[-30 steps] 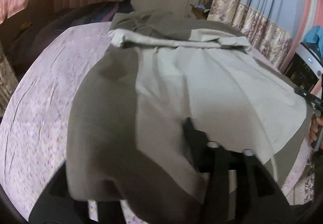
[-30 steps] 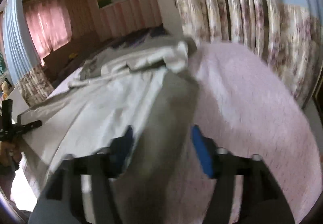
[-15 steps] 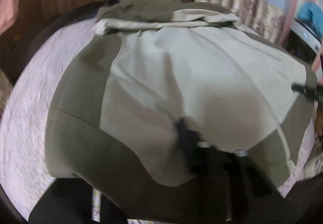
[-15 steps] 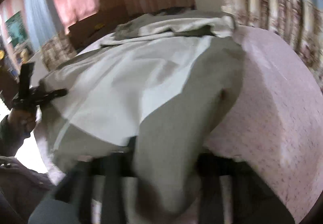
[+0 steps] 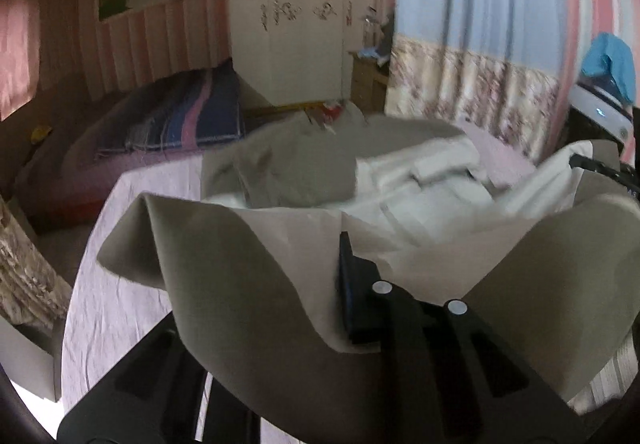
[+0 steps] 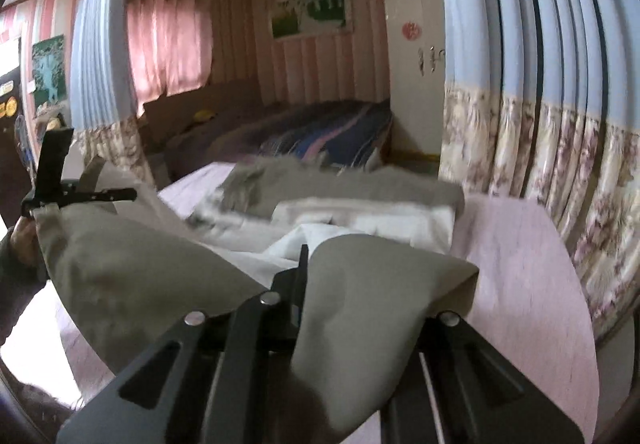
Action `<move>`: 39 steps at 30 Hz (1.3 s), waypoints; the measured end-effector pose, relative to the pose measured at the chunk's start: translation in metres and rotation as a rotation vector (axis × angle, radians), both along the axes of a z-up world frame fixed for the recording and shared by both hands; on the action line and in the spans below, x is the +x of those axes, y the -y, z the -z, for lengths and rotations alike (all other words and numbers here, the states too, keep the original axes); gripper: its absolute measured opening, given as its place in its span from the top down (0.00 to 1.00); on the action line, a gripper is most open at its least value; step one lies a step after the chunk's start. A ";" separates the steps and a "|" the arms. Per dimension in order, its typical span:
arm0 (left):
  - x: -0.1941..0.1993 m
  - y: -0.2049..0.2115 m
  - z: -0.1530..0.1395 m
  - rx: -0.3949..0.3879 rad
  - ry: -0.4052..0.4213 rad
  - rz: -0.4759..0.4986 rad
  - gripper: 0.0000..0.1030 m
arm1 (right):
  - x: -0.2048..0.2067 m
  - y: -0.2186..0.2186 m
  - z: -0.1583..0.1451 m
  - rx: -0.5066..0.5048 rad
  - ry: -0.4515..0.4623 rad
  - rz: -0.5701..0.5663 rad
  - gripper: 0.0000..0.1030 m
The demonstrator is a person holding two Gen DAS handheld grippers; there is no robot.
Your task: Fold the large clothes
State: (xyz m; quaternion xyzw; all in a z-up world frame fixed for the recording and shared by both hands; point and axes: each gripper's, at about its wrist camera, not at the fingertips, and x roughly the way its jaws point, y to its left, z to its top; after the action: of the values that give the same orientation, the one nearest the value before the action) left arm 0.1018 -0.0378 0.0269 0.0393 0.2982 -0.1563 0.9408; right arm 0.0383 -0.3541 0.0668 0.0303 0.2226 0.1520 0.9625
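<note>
Both black two-finger grippers clamp the near hem of a large grey-and-white cloth garment [image 5: 256, 284], jaws closing on it. Left gripper [image 5: 340, 284] pinches the fabric where grey meets the white lining; only its right finger [image 5: 352, 284] shows, the other is under the draped grey cloth. Right gripper [image 6: 308, 284] likewise grips a grey fold that hangs over its right side, its left finger [image 6: 292, 284] visible edge-on against the cloth. Garment's near edge is lifted off the pale pink patterned bedsheet [image 6: 520, 244] and sags in a curve between the two grippers, white inner side facing up in the hollow. Far part of the garment still lies bunched on the bed, grey layer [image 5: 288, 163] over crumpled white layer [image 5: 432, 171]. In the right wrist view the left gripper shows at far left with a bit of the person's hand [image 6: 22, 236] below it, cloth corner held there; in the left wrist view the right gripper's tip [image 5: 600, 167] pokes in at the right edge against the fabric. Behind the bed: dark striped blanket [image 5: 180, 115], white wardrobe with red stickers [image 5: 288, 23], blue curtain with floral lower band [image 6: 540, 83], pink striped wall [image 5: 140, 43]. Frames somewhat motion-blurred.
</note>
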 end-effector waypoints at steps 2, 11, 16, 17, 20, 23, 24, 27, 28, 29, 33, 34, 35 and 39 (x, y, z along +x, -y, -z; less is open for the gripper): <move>0.027 0.002 -0.006 -0.008 0.000 -0.011 0.85 | 0.031 0.001 -0.010 -0.007 0.009 0.013 0.91; 0.199 0.003 -0.013 -0.081 -0.108 -0.091 0.82 | 0.216 0.030 -0.007 0.102 -0.146 0.066 0.90; 0.277 0.004 0.036 -0.073 -0.242 -0.147 0.80 | 0.297 0.028 0.048 0.087 -0.304 0.099 0.87; 0.290 0.004 0.049 -0.066 -0.271 -0.159 0.79 | 0.307 0.029 0.059 0.085 -0.332 0.112 0.85; 0.318 0.002 0.094 -0.048 -0.334 -0.170 0.78 | 0.331 0.034 0.101 0.132 -0.416 0.116 0.74; 0.326 0.005 0.112 -0.056 -0.343 -0.163 0.77 | 0.338 0.038 0.114 0.172 -0.454 0.121 0.73; 0.325 0.005 0.110 -0.053 -0.342 -0.162 0.76 | 0.338 0.037 0.111 0.166 -0.457 0.115 0.72; 0.320 0.003 0.091 -0.045 -0.362 -0.145 0.49 | 0.329 0.037 0.084 0.200 -0.460 0.072 0.41; 0.314 -0.002 0.077 -0.073 -0.356 -0.135 0.27 | 0.325 0.040 0.072 0.227 -0.447 0.058 0.27; 0.307 -0.008 0.066 -0.104 -0.339 -0.127 0.10 | 0.319 0.043 0.059 0.261 -0.431 0.040 0.21; 0.277 -0.034 0.006 -0.200 -0.243 -0.111 0.03 | 0.296 0.058 0.015 0.346 -0.402 -0.021 0.18; 0.271 -0.039 -0.002 -0.211 -0.233 -0.101 0.03 | 0.286 0.063 0.009 0.359 -0.392 -0.029 0.14; 0.263 -0.045 -0.011 -0.212 -0.213 -0.101 0.03 | 0.277 0.067 0.003 0.375 -0.373 -0.036 0.08; 0.231 -0.063 -0.010 -0.129 -0.169 -0.170 0.03 | 0.241 0.100 -0.006 0.525 -0.318 -0.049 0.03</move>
State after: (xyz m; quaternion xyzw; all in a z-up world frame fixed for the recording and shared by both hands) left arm 0.3333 0.0253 0.0371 -0.0598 0.3681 -0.0975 0.9227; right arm 0.2798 -0.4538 0.0729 0.2959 0.3243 0.2206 0.8710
